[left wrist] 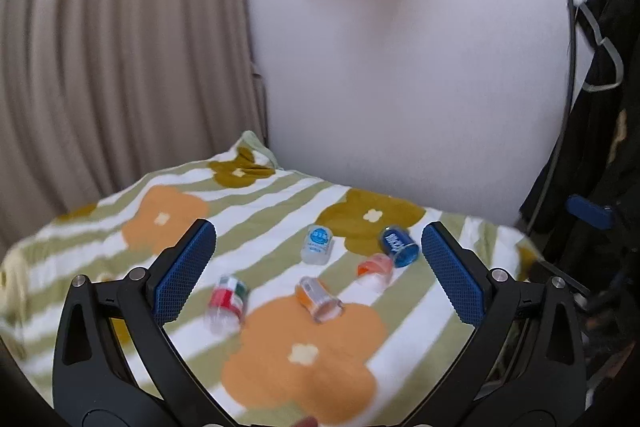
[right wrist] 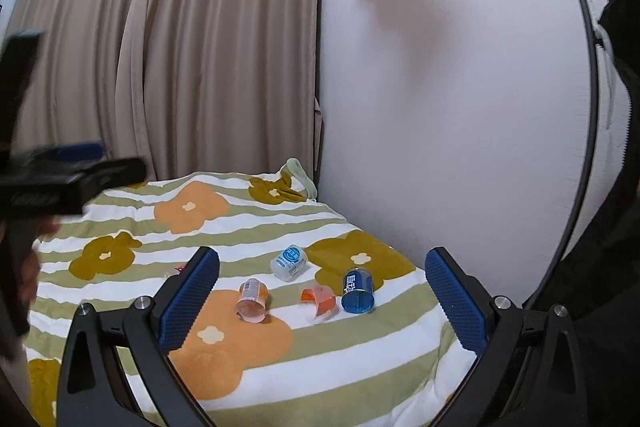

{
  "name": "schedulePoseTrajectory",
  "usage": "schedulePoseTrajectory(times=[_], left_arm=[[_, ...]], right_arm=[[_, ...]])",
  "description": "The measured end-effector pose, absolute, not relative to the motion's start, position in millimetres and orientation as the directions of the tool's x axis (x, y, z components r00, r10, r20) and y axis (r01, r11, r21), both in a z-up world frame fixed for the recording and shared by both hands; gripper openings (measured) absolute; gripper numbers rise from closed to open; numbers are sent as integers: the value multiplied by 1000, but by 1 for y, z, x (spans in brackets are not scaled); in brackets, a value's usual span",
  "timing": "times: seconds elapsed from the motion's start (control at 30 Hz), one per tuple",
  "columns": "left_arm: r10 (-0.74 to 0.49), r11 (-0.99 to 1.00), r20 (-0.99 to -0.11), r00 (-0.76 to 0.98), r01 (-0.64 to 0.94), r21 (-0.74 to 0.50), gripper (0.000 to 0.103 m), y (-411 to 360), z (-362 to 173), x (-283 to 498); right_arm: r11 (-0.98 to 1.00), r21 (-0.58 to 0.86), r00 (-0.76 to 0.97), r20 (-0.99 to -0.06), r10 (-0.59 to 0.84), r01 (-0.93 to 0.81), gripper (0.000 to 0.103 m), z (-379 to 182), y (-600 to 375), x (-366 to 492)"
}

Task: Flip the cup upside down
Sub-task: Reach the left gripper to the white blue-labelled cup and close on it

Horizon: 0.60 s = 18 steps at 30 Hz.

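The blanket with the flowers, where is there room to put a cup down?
The blanket is bare in front of the cups, on the big orange flower nearest the grippers, and far left around the brown flower. It is crowded in the middle, where the orange cup, white cup and blue cup cluster.

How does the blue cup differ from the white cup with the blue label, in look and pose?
The blue cup is tinted dark blue throughout, while the white cup is pale and milky with only a light-blue label. The blue cup lies tipped with its open mouth towards the camera; the white cup shows its labelled end instead. The blue cup sits nearer the wall-side edge of the blanket. Both are small, lying loose, with neither hand-held gripper touching them.
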<state>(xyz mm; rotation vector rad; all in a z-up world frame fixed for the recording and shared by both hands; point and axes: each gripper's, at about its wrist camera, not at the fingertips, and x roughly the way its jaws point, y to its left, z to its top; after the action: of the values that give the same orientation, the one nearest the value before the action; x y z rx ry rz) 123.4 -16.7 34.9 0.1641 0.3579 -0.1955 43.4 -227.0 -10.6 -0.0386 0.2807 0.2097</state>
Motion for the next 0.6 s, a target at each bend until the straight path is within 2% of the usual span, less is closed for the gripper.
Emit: schedulePoseTrajectory(times=[0.17, 0.33, 0.47, 0.6], left_arm=[[-178, 925, -526, 832, 323, 198, 102, -31, 16, 238], [-157, 889, -713, 684, 412, 199, 103, -46, -50, 359], [-147, 881, -816, 559, 449, 148, 102, -55, -116, 431], [-129, 873, -873, 470, 471, 124, 102, -62, -165, 472]], right_arm=[[975, -8, 928, -307, 211, -224, 103, -28, -223, 74], [970, -45, 919, -331, 213, -241, 103, -54, -214, 107], [962, -47, 906, -352, 237, -270, 103, -76, -209, 130], [946, -56, 880, -387, 274, -319, 103, -99, -201, 151]])
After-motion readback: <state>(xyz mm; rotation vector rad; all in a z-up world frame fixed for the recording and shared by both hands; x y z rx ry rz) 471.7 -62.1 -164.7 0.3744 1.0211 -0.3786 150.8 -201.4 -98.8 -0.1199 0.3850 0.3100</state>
